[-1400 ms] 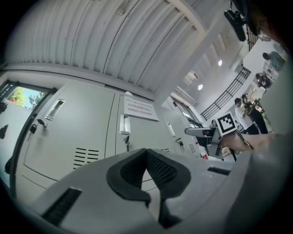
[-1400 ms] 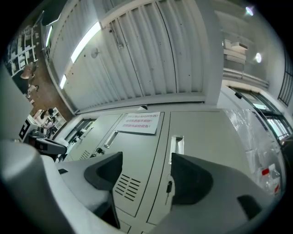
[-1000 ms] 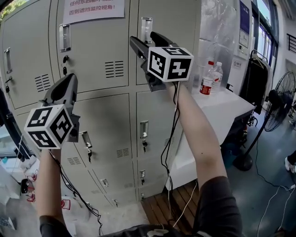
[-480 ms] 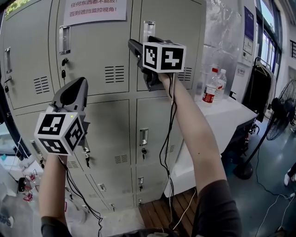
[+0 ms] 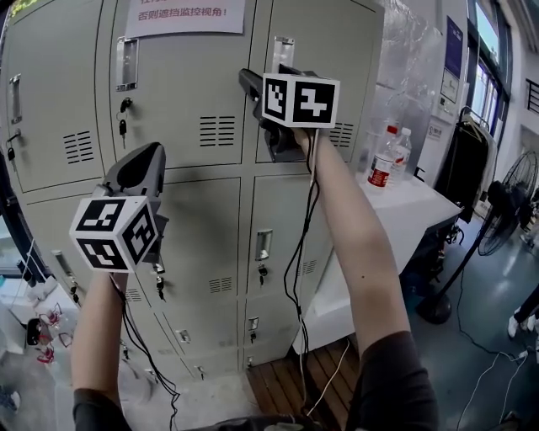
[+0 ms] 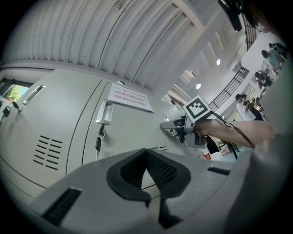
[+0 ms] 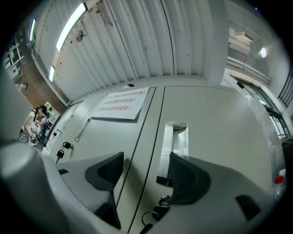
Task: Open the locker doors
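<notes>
**Tongs poised at top locker's pull**

The right tongs (image 7: 146, 160), held high in the upper middle of the head view, stand released, jaws apart, with the recessed metal handle (image 7: 176, 137) of a top-row locker door (image 5: 333, 34) just ahead of them. One jaw overlaps the handle's lower end, and whether it touches cannot be told. A key (image 7: 158, 212) hangs in the lock directly beneath.

The left tongs (image 6: 146, 153), lower and left of centre, are clenched on nothing and point at the neighbouring door, well clear of any handle.

All the grey lockers (image 5: 194, 227) in view are closed. The painted sheet-metal door looks stiff, smooth and easy to swing, offering no purchase on its flat face. The sensible hold is the lip of the recessed pull at the door's left edge, drawn outward so the panel swings toward frame right.

A notice (image 5: 185, 13) is taped above. At right, a white counter (image 5: 421, 198) carries two bottles (image 5: 381, 160).
</notes>
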A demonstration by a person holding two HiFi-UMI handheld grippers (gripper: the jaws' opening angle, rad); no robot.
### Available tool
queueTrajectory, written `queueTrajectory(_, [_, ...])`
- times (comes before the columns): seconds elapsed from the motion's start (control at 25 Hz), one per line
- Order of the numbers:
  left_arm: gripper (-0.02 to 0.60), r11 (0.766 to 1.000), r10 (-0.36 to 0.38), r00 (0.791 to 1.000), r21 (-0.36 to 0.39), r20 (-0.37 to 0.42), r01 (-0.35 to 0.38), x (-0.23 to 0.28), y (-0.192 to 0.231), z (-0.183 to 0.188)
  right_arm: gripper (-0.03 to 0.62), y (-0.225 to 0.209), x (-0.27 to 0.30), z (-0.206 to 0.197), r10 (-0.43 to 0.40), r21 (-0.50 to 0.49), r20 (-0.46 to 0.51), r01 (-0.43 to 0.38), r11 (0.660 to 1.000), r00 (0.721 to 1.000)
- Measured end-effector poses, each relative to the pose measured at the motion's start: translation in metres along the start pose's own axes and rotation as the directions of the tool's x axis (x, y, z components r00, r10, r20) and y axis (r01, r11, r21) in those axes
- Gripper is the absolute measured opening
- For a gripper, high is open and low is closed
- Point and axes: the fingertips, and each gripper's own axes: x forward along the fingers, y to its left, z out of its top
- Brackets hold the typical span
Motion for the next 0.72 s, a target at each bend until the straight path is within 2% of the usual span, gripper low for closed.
queueTrajectory(0.12, [0.009, 1.000, -0.023, 1.000, -0.021, -0.007, 0.022, -0.001, -0.002, -0.003, 0.327, -0.001, -0.006, 0.001, -0.040, -0.025, 0.001, 0.040, 0.999, 0.999])
queueTrajectory(0.24, [0.009, 0.998, -0.040, 0.999, -0.046, -0.013, 0.040, -0.003, -0.004, -0.007, 0.235, -0.008, -0.016, 0.005, -0.147, -0.078, 0.024, 0.148, 0.986, 0.989])
queueTrajectory(0.4, [0.009, 0.997, -0.057, 0.998, -0.059, -0.009, 0.057, -0.006, -0.007, -0.006, 0.178, -0.014, -0.027, 0.009, -0.225, -0.108, 0.025, 0.226, 0.968, 0.974])
queueTrajectory(0.72, [0.009, 0.994, -0.101, 0.995, -0.047, 0.005, 0.101, -0.014, -0.020, 0.002, 0.173, -0.015, -0.039, 0.013, -0.252, -0.148, 0.020, 0.253, 0.956, 0.967])
